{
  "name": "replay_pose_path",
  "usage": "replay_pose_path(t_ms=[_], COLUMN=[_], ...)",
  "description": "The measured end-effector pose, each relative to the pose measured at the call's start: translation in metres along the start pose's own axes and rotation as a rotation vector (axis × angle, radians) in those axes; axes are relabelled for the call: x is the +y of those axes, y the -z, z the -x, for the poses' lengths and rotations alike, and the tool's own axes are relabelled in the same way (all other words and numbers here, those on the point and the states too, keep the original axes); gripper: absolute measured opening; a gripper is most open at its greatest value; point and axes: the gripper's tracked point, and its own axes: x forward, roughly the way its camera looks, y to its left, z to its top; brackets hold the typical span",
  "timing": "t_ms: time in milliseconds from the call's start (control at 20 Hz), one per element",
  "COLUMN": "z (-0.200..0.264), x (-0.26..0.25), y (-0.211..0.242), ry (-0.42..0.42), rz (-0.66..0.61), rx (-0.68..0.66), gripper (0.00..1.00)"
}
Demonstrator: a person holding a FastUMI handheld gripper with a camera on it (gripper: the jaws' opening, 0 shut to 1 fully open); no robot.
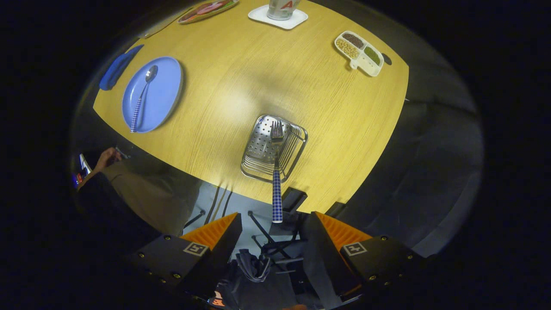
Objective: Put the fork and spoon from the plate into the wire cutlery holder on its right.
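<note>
I count one fork (277, 172), one spoon (143, 97), one blue plate (165, 92) and one wire cutlery holder (258, 165) on the wooden table (258, 77). The fork stands in the holder, tines down against its perforated plate and checked handle sticking up toward me; the spoon lies on the plate, well off to the holder's left. A divided dish (359, 52) of three fillings sits beyond; a cup on its coaster (278, 18) and another plate (206, 9) are cut off. My gripper (274, 228) hangs above the holder, fingers spread wide apart, grasping nothing, the fork's handle end just ahead between them.
</note>
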Motion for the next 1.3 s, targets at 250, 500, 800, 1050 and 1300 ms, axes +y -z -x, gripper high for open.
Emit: replay_pose_path(t_ms=[250,500,800,1050,1300], z=[0.018,0.026,0.018,0.018,0.011], x=[0.037,0.088,0.142,0.189,0.232], y=[-0.017,-0.033,-0.066,-0.093,-0.117], ry=[-0.033,-0.073,-0.101,-0.185,-0.260], rz=[-0.025,0.013,0.117,0.114,0.083], rx=[-0.161,-0.242,-0.304,-0.343,-0.346], gripper=[0.97,0.97,0.97,0.97,0.98])
